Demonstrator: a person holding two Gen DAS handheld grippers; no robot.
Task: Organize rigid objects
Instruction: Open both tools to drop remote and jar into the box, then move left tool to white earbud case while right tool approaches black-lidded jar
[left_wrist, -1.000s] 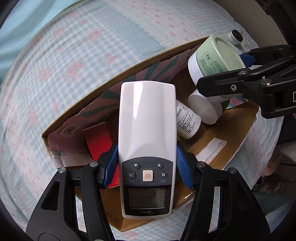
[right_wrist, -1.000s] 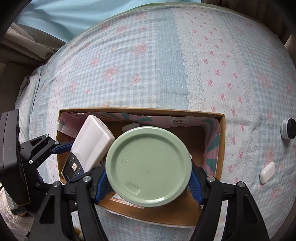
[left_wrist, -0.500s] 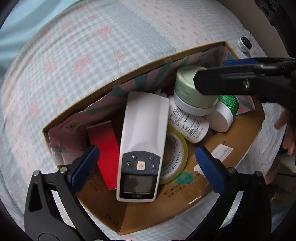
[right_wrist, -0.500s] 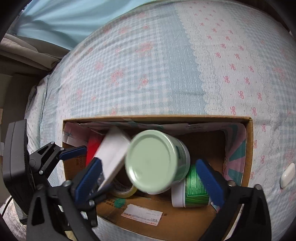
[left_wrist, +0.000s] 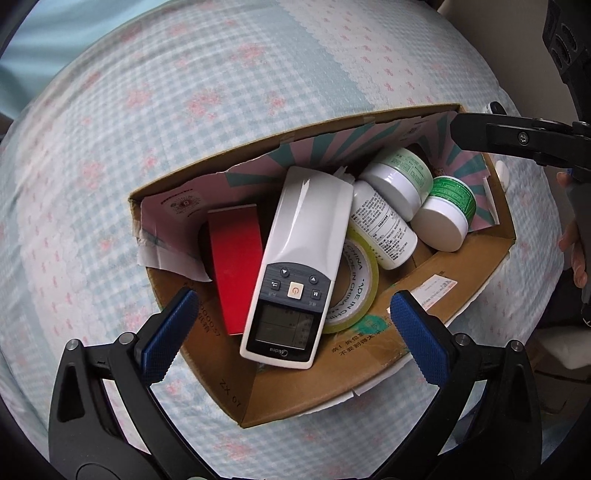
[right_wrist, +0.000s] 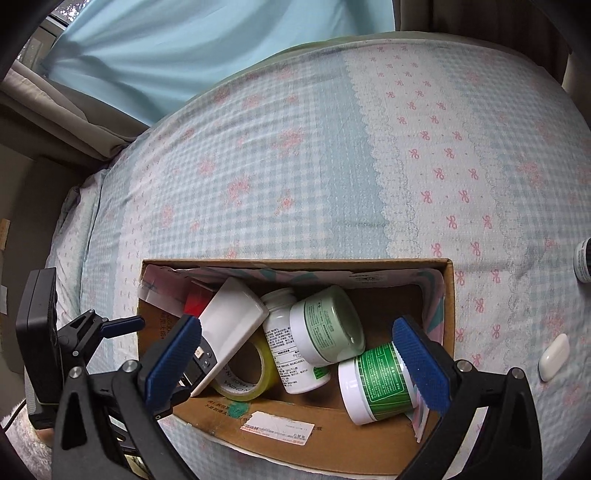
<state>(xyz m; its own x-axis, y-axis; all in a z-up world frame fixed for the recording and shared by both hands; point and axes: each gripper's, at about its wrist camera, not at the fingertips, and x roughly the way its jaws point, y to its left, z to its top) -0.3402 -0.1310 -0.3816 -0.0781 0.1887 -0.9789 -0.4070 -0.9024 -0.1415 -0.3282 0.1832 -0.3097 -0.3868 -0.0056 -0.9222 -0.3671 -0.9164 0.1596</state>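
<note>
A cardboard box (left_wrist: 461, 280) (right_wrist: 448, 295) sits on the checked bedspread. In it lie a white remote (left_wrist: 295, 266) (right_wrist: 229, 328), a red box (left_wrist: 236, 258), a yellow tape roll (left_wrist: 362, 280) (right_wrist: 243, 373), a white pill bottle (left_wrist: 380, 225) (right_wrist: 284, 350), a pale green jar (left_wrist: 402, 181) (right_wrist: 328, 325) and a dark green jar (left_wrist: 447, 214) (right_wrist: 376, 384). My left gripper (left_wrist: 290, 332) is open and empty above the box's near edge. My right gripper (right_wrist: 295, 362) is open and empty above the jars.
A white earbud case (right_wrist: 553, 356) and a small dark jar (right_wrist: 583, 260) lie on the bedspread right of the box. A blue curtain (right_wrist: 184, 44) hangs behind the bed. The right gripper's arm (left_wrist: 517, 138) reaches over the box's far right corner.
Both grippers opened. The remote dropped from my left gripper and the pale green jar from my right into the box. Both grippers have pulled back and up.
</note>
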